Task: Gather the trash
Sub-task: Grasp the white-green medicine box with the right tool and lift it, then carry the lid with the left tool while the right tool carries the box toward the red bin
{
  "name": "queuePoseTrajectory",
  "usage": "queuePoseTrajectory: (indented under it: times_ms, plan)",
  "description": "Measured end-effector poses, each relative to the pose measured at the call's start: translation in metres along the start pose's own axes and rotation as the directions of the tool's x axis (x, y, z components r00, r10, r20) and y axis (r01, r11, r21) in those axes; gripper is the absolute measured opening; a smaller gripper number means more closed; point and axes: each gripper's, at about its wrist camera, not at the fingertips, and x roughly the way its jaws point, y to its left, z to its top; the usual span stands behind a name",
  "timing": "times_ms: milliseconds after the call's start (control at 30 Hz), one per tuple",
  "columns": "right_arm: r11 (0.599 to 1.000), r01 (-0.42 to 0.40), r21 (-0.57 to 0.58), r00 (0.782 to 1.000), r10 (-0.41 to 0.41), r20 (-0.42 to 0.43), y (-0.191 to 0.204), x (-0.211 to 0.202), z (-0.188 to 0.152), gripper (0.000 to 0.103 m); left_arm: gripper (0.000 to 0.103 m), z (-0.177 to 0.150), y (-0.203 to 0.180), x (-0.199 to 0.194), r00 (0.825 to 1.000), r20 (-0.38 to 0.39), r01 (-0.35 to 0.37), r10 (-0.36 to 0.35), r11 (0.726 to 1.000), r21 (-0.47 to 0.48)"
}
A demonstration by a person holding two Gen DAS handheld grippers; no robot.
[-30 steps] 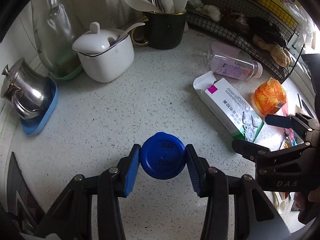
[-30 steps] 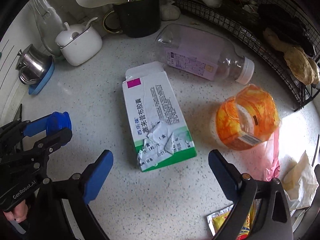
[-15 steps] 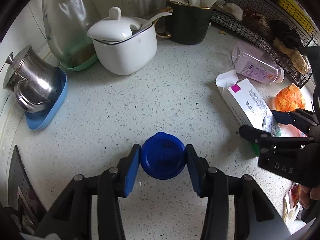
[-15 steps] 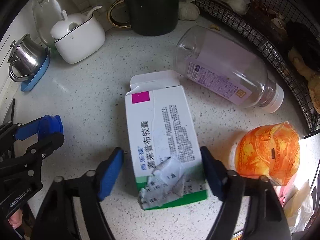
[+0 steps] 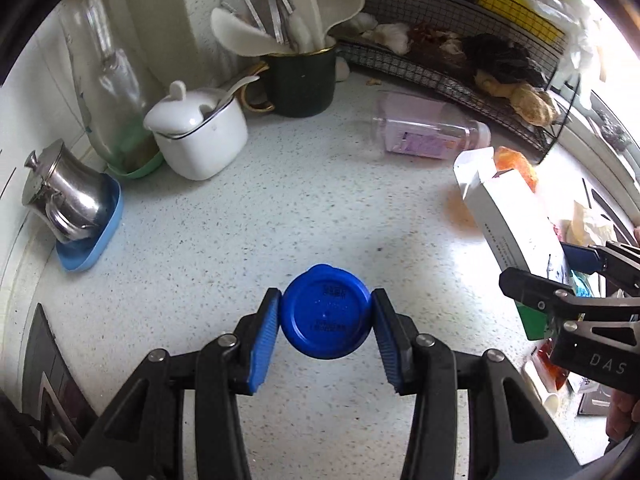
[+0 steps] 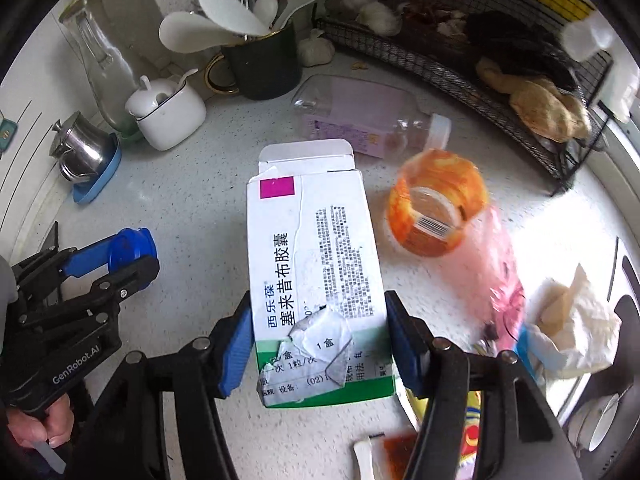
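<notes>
My left gripper (image 5: 325, 318) is shut on a round blue cap (image 5: 325, 316), held above the speckled counter (image 5: 224, 240). The same cap (image 6: 134, 246) and left gripper (image 6: 120, 258) show at the left of the right wrist view. My right gripper (image 6: 320, 336) is shut on a white and green medicine box (image 6: 316, 272), its open flap pointing away; the box is lifted clear of the counter. In the left wrist view the box (image 5: 508, 224) and right gripper (image 5: 556, 276) sit at the right edge.
A clear bottle with purple label (image 6: 360, 116), an orange cup-shaped wrapper (image 6: 438, 202), a pink bag (image 6: 496, 264) and crumpled paper (image 6: 572, 324) lie on the counter. At the back stand a utensil mug (image 5: 298, 80), white pot (image 5: 200, 132), steel jug (image 5: 64, 196) and wire rack (image 5: 460, 68).
My right gripper came down over the medicine box, shut on it and lifted it. My left gripper, still holding the blue cap, shifted over the counter.
</notes>
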Motion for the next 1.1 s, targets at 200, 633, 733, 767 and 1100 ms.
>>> queuePoseTrajectory:
  times_ms: [200, 633, 733, 767, 1100]
  plan:
    - [0.990, 0.058, 0.130, 0.997, -0.063, 0.034, -0.035, -0.041, -0.038, 0.058, 0.043, -0.005, -0.059, -0.024, 0.996, 0.008, 0.082, -0.084, 0.986, 0.144]
    - [0.875, 0.180, 0.450, 0.961, -0.254, 0.111, -0.165, -0.185, -0.226, 0.058, 0.043, -0.067, -0.234, -0.101, 0.948, 0.031, 0.256, -0.316, 0.818, 0.514]
    - [0.835, 0.197, 0.514, 0.951, -0.290, 0.106, -0.178, -0.215, -0.280, 0.058, 0.043, -0.102, -0.270, -0.125, 0.931, 0.013, 0.290, -0.364, 0.762, 0.579]
    - [0.821, 0.203, 0.534, 0.948, -0.301, 0.103, -0.182, -0.223, -0.297, 0.058, 0.043, -0.114, -0.282, -0.133, 0.928, 0.008, 0.294, -0.373, 0.745, 0.599]
    - [0.665, 0.248, 0.704, 0.921, -0.388, 0.042, -0.189, -0.288, -0.471, 0.058, 0.043, -0.257, -0.364, -0.183, 0.886, -0.122, 0.388, -0.447, 0.571, 0.724]
